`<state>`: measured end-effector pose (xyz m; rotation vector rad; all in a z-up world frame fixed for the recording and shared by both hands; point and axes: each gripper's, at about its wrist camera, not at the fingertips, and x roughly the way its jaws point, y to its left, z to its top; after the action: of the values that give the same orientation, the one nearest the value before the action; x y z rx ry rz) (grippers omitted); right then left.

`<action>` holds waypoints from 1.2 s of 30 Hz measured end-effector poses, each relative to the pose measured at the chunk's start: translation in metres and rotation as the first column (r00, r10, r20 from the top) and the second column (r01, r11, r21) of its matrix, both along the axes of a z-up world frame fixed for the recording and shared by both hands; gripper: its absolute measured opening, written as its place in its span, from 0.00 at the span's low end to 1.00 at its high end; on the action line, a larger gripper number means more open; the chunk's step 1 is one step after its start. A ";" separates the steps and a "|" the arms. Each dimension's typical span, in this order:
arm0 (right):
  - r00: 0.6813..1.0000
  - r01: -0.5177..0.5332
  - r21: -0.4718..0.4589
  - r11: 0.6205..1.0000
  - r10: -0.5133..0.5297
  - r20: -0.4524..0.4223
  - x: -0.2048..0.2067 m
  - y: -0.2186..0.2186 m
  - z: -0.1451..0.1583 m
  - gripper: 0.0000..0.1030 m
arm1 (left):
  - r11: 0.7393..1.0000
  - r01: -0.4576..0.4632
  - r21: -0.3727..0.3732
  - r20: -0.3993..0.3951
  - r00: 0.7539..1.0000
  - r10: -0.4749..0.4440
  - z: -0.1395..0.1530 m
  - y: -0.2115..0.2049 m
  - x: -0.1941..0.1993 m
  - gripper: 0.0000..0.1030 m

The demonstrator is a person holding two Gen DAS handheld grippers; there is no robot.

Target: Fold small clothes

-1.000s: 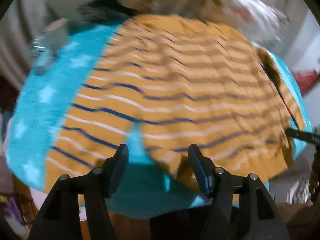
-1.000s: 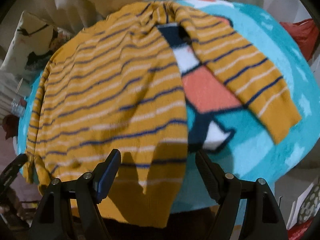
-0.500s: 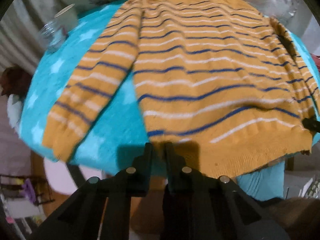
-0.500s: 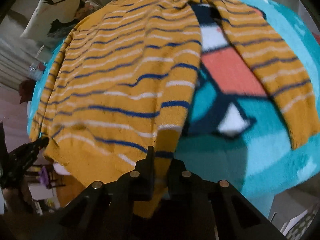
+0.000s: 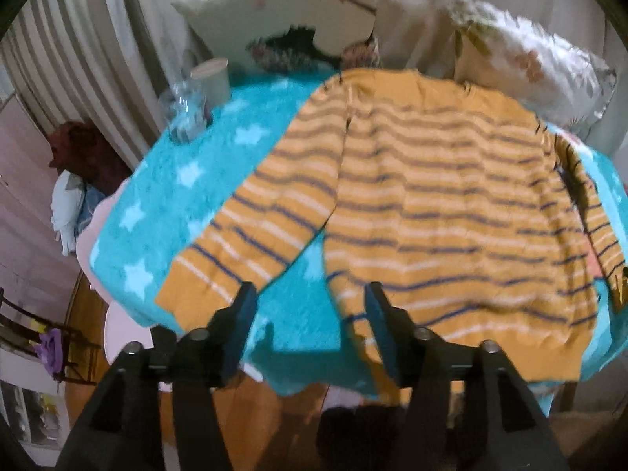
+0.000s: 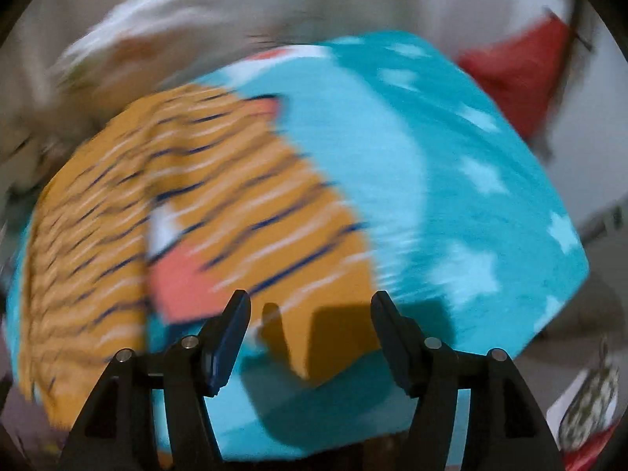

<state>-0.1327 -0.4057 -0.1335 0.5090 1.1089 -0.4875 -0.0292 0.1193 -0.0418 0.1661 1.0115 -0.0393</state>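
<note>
A small mustard sweater (image 5: pixel 439 204) with navy and white stripes lies flat, back up, on a teal star-patterned blanket (image 5: pixel 172 196). Its left sleeve (image 5: pixel 251 235) runs down toward the near edge. My left gripper (image 5: pixel 310 306) hovers above the gap between that sleeve and the hem, its jaws opening with nothing between them. In the blurred right wrist view, the sweater's right sleeve (image 6: pixel 290 227) slants across the blanket (image 6: pixel 451 196). My right gripper (image 6: pixel 310 314) hangs just above the sleeve's cuff, jaws opening and not pressing on it.
A glass jar (image 5: pixel 186 112) and a white cup (image 5: pixel 212 78) stand at the blanket's far left corner. Patterned pillows (image 5: pixel 282 19) lean against curtains behind the table. A red cloth (image 6: pixel 522 74) lies past the right side. Wooden floor shows below the near edge.
Both grippers were shut on the sweater's hem half a second ago; both have let go and opened. The left one drew back and up; the right one swung right to the sleeve cuff.
</note>
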 end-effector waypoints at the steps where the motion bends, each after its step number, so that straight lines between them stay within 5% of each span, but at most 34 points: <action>1: 1.000 0.015 0.005 1.000 -0.015 -0.003 0.001 -0.008 -0.006 0.66 | 1.000 0.004 0.002 0.016 1.000 -0.004 0.004 -0.004 0.003 0.63; 5: 0.999 0.018 0.034 0.999 -0.019 0.031 0.011 -0.012 -0.025 0.69 | 1.000 0.008 0.007 0.050 0.999 -0.009 0.013 -0.028 0.013 0.63; 6: 0.999 -0.004 0.034 0.999 0.002 0.046 0.015 -0.011 -0.025 0.60 | 1.000 0.006 0.005 0.055 0.998 -0.006 0.015 -0.035 0.016 0.63; 7: 0.998 -0.031 0.055 0.998 0.028 0.064 0.019 -0.010 -0.025 0.33 | 1.000 0.010 -0.004 0.061 0.998 -0.010 0.018 -0.042 0.018 0.63; 9: 0.994 -0.065 0.115 0.991 0.054 0.097 0.024 -0.008 -0.025 0.11 | 1.000 0.022 -0.020 0.067 0.998 -0.020 0.021 -0.053 0.021 0.64; 13: 0.989 -0.038 0.178 0.983 0.012 0.146 0.016 -0.031 -0.020 0.09 | 0.999 0.037 -0.006 0.088 0.995 -0.037 0.024 -0.071 0.022 0.66; 22: 0.957 0.231 0.084 0.969 -0.242 0.157 -0.021 -0.142 0.011 0.09 | 0.999 -0.010 -0.033 0.043 0.999 0.012 0.015 -0.068 0.032 0.67; 29: 0.968 0.150 0.064 0.987 -0.160 0.194 0.017 -0.130 0.036 0.09 | 0.999 -0.021 -0.048 0.028 0.999 0.023 0.009 -0.057 0.036 0.71; 36: 0.966 0.000 0.129 0.992 -0.033 0.255 0.079 -0.071 0.064 0.09 | 0.998 -0.027 -0.055 -0.017 1.000 0.026 -0.006 -0.045 0.045 0.72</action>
<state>-0.0537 -0.4763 -0.0698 0.6748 0.8900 -0.3543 0.0159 0.0746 -0.0476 0.1025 1.0281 -0.0447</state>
